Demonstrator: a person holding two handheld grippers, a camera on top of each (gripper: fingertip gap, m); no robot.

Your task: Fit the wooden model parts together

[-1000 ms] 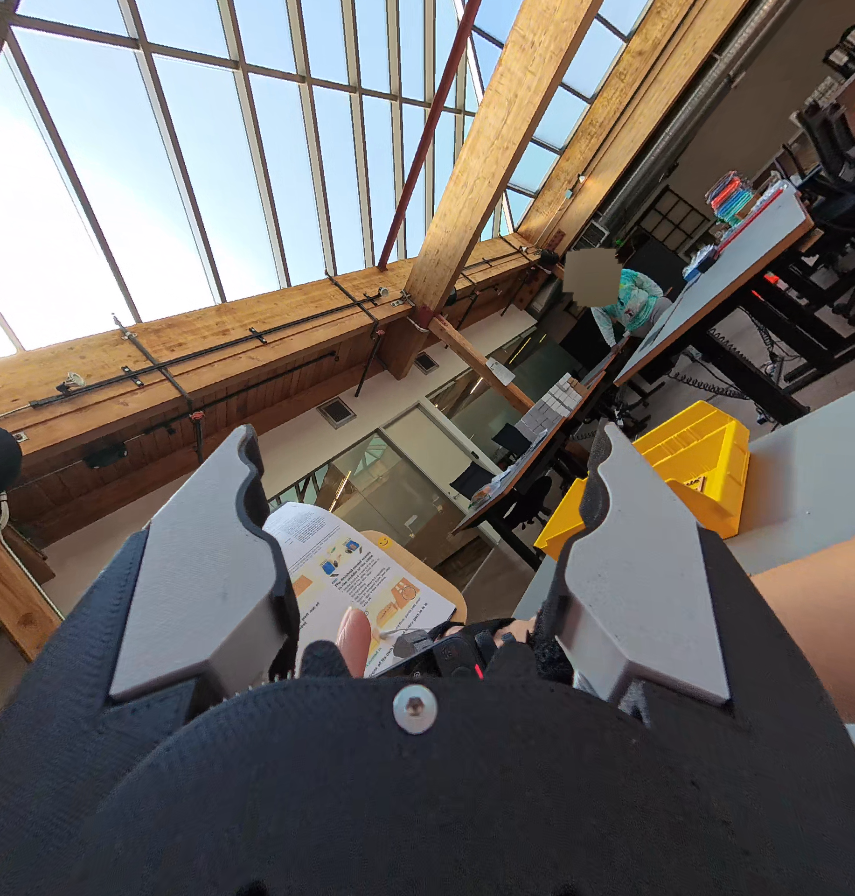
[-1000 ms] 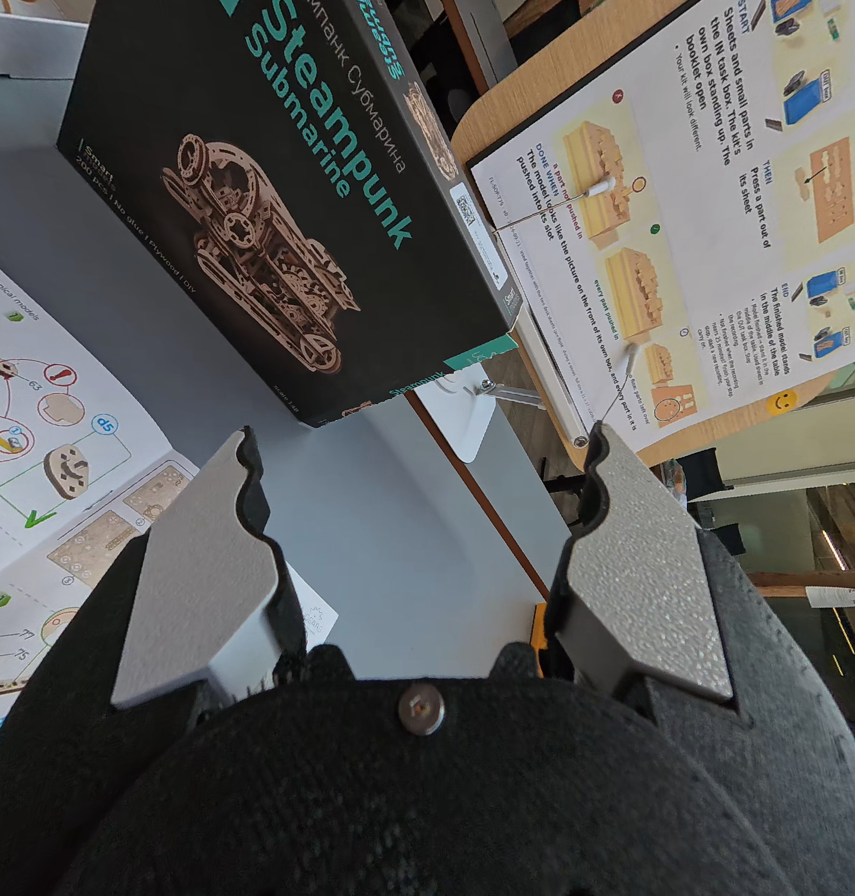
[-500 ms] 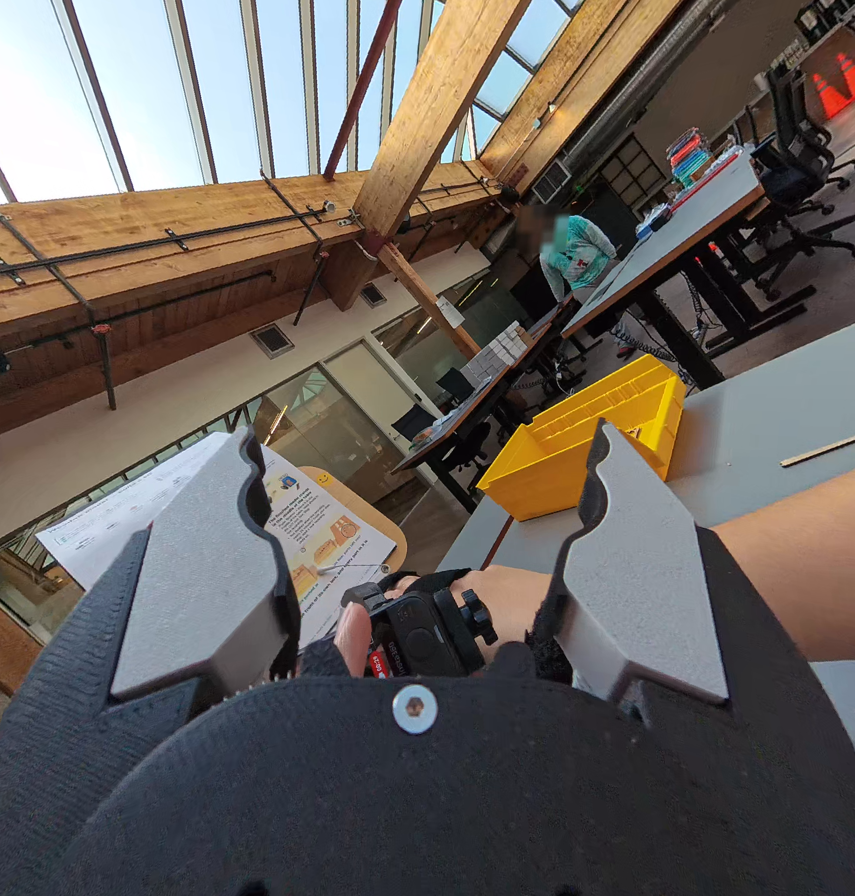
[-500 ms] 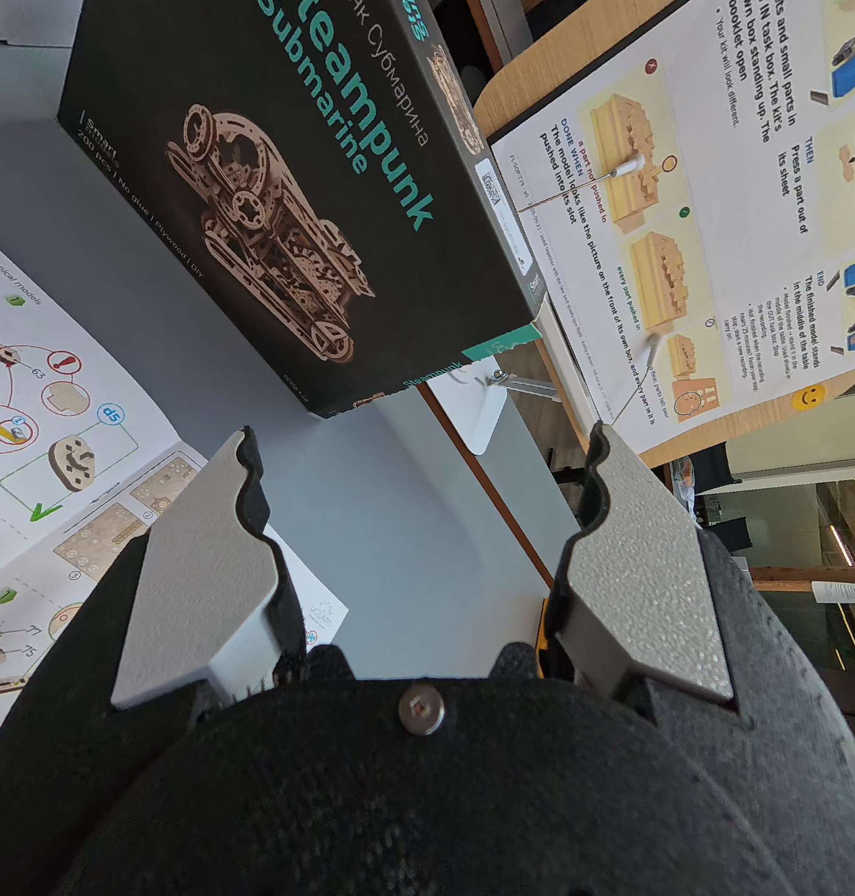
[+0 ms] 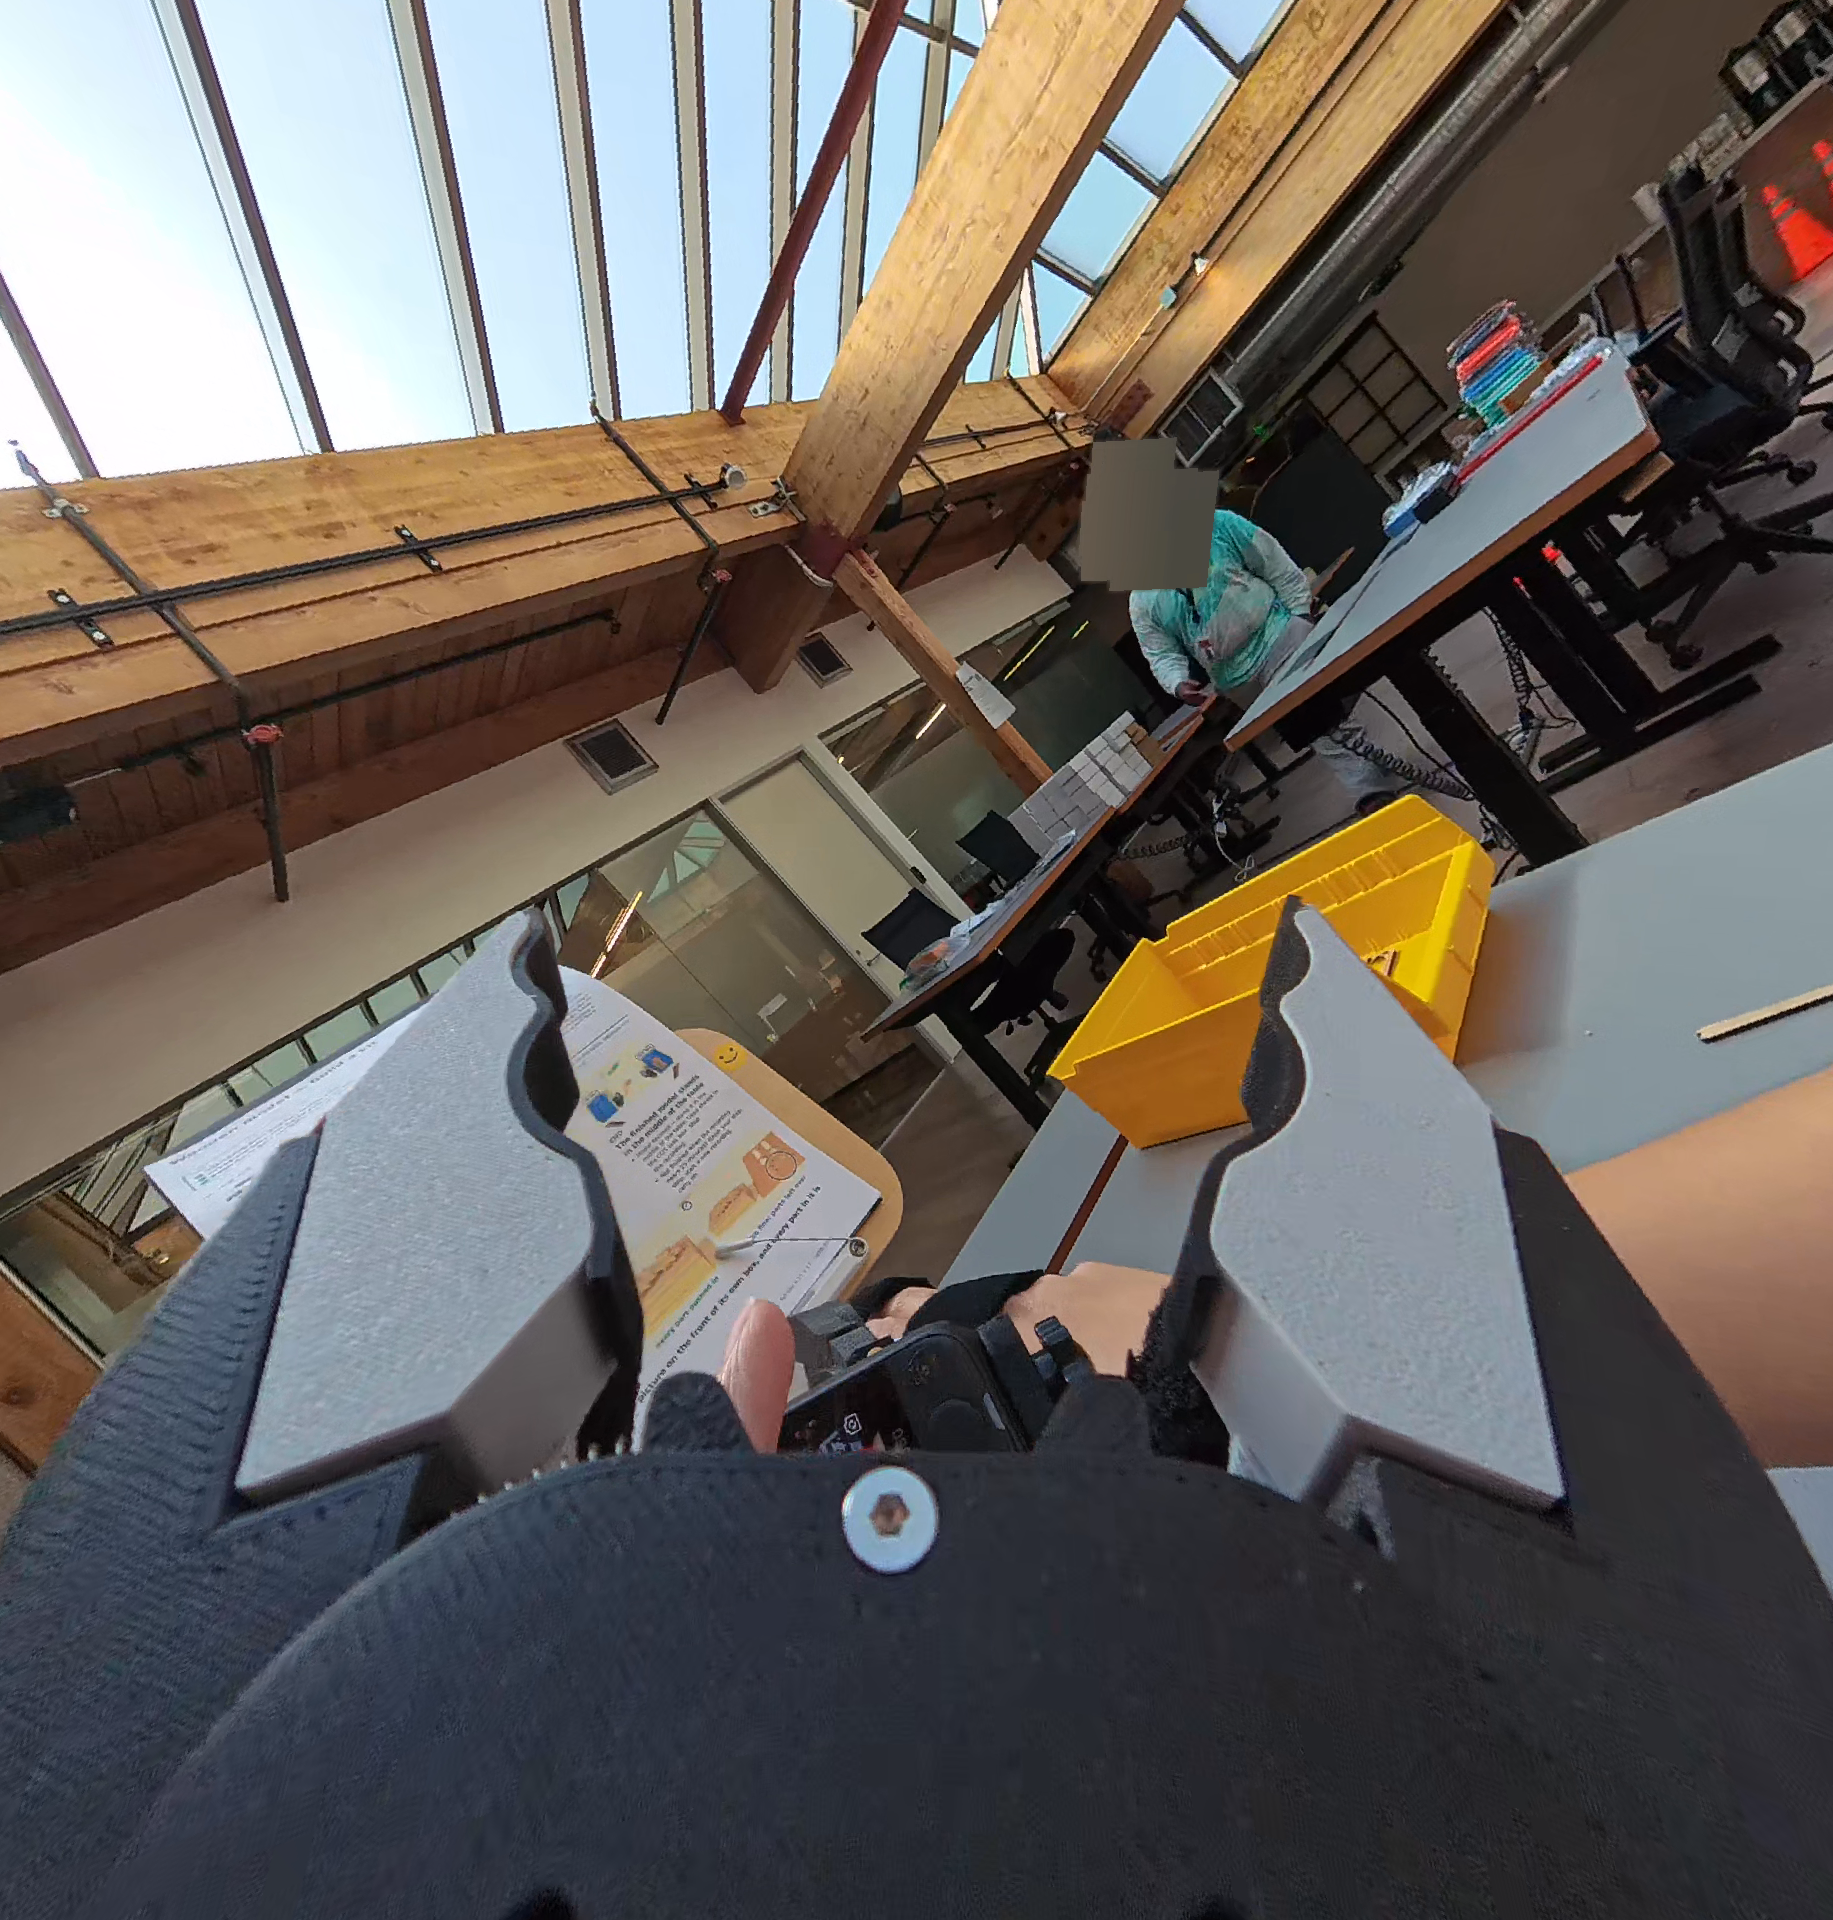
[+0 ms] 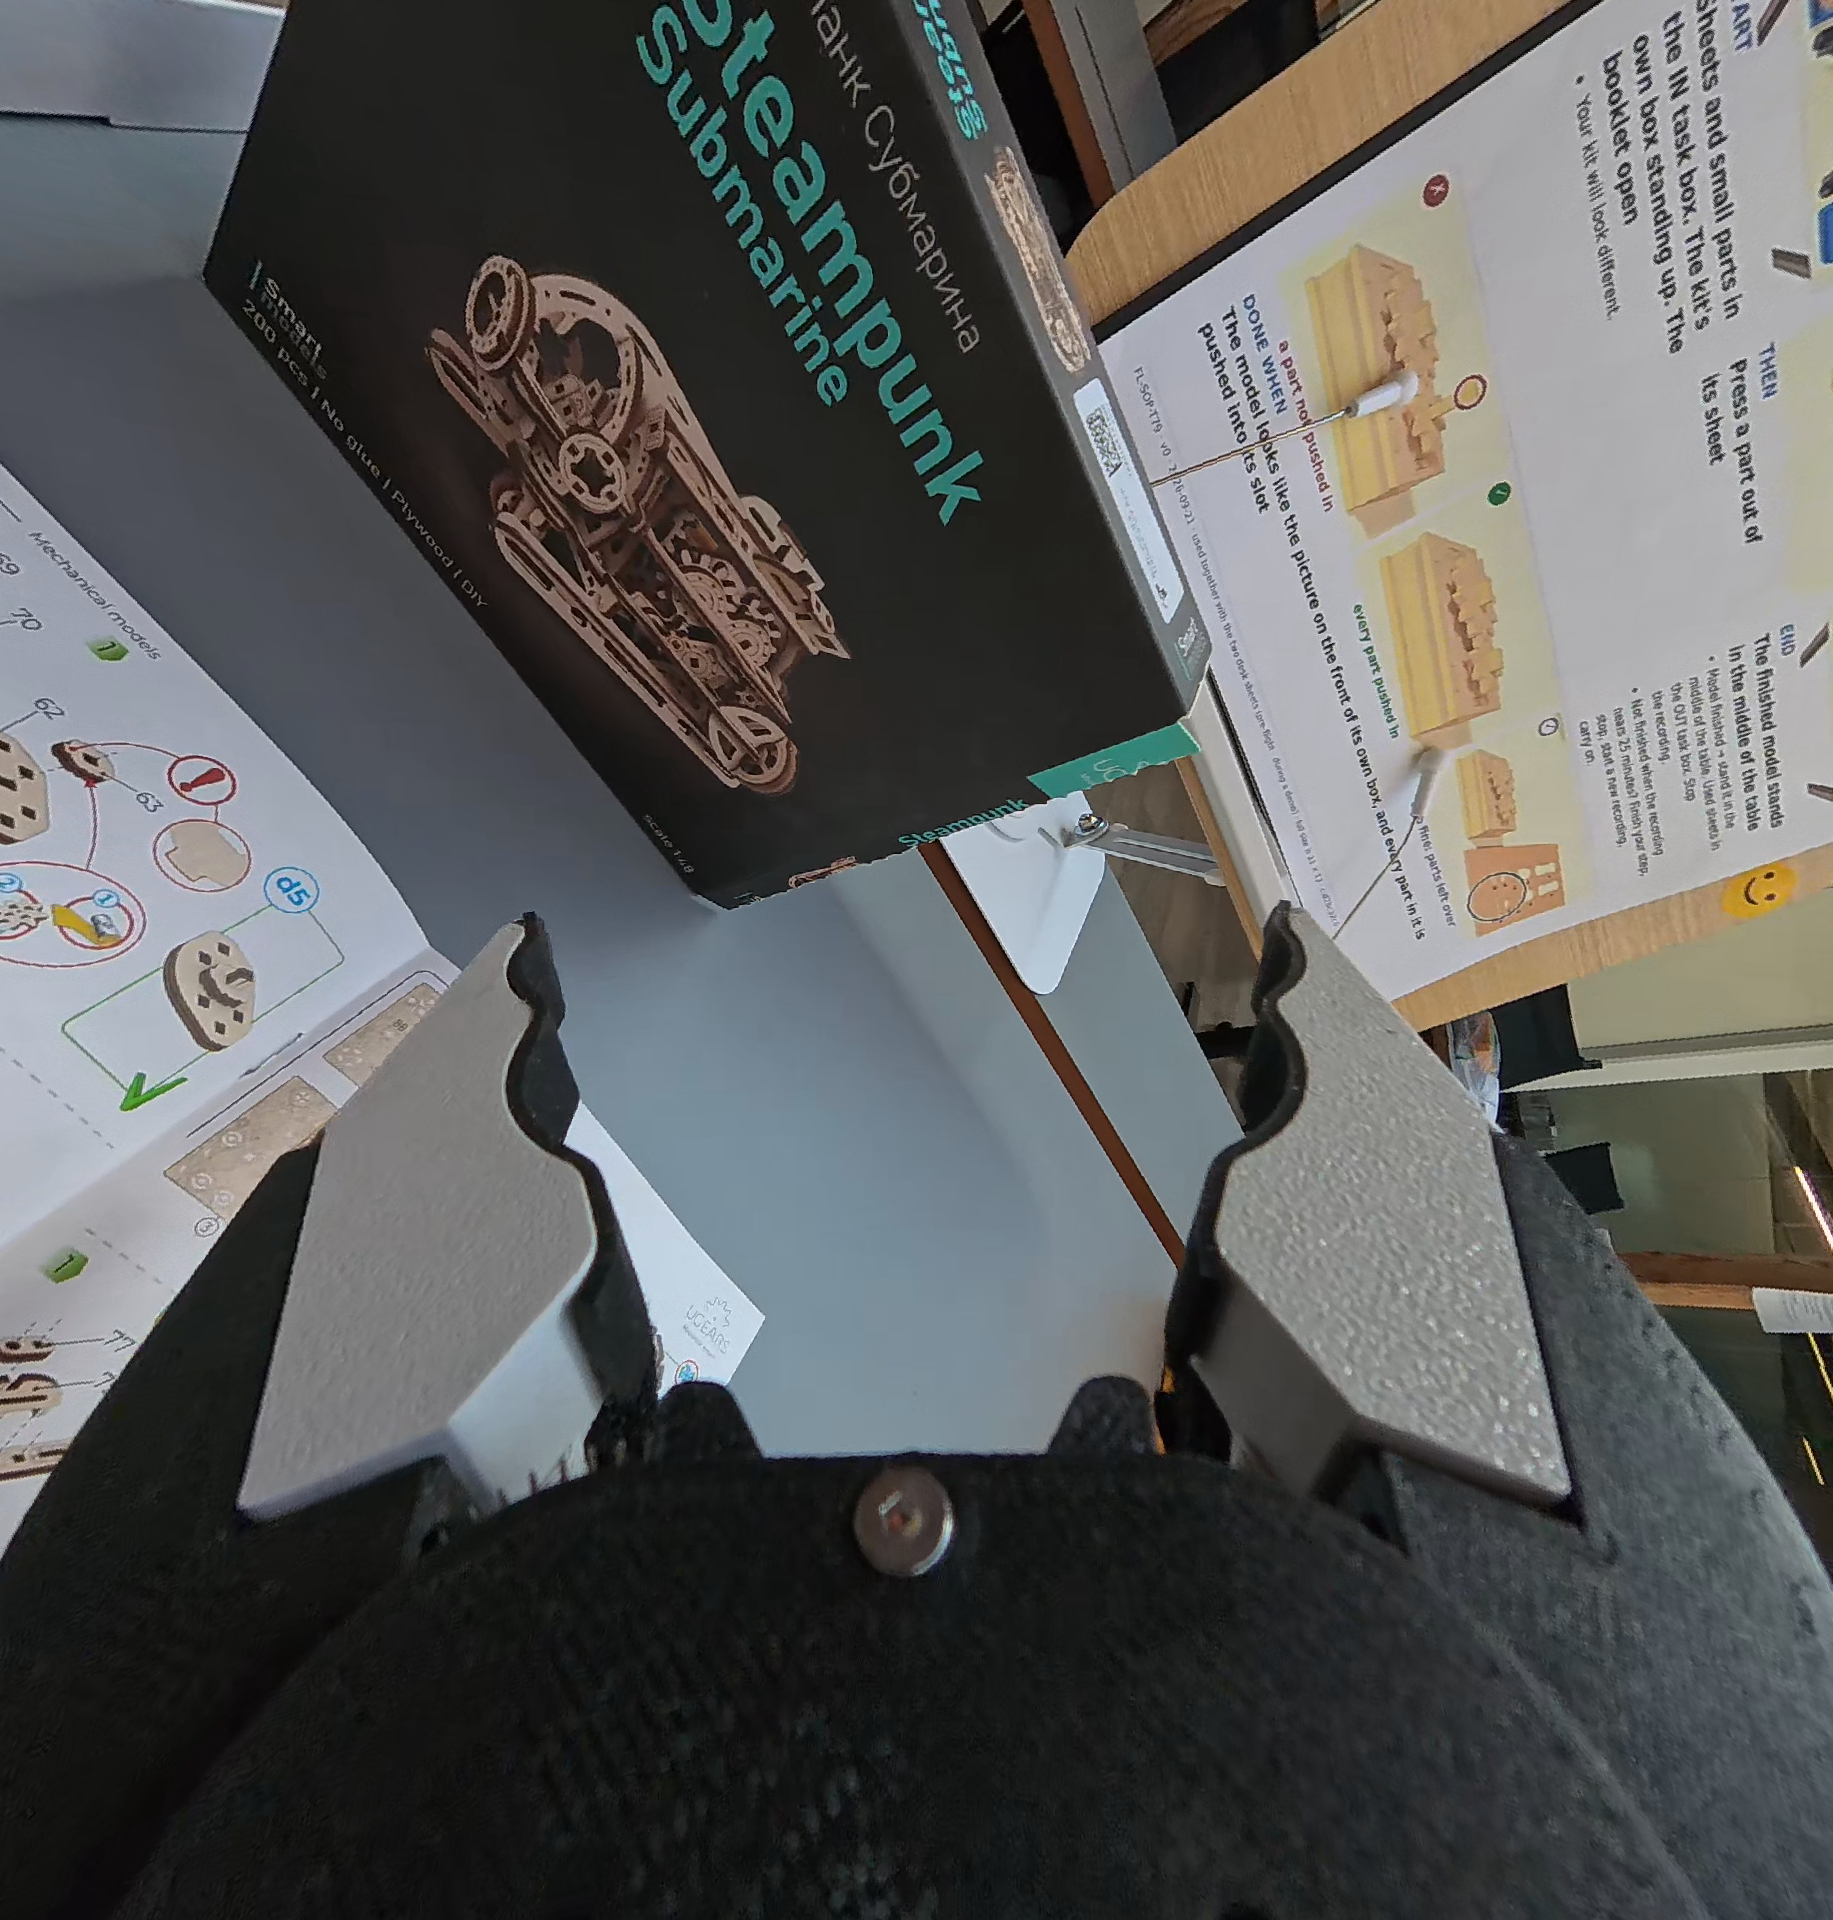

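While my left tool (image 5: pixel 907 1081) tilts up toward the skylight and timber beams, its grey fingers stand wide apart with nothing between them. Beyond it I see a bare hand (image 5: pixel 1083 1314) gripping the black handle of the other rig, a forearm crossing the grey counter (image 5: pixel 1722 935), a yellow plastic bin (image 5: pixel 1255 997) at the counter's far edge, and a thin pale wooden strip (image 5: pixel 1785 1006) lying flat to the right. My right tool (image 6: pixel 907 1075) is likewise spread wide and empty, hovering over bare counter. Just beyond it stands the dark cardboard kit box with the wooden model pictured on its face (image 6: pixel 683 436); left of it lies the open white instruction booklet (image 6: pixel 112 831), and to the right a printed instruction sheet on a rounded wooden board (image 6: pixel 1514 468). I cannot see any loose model parts.
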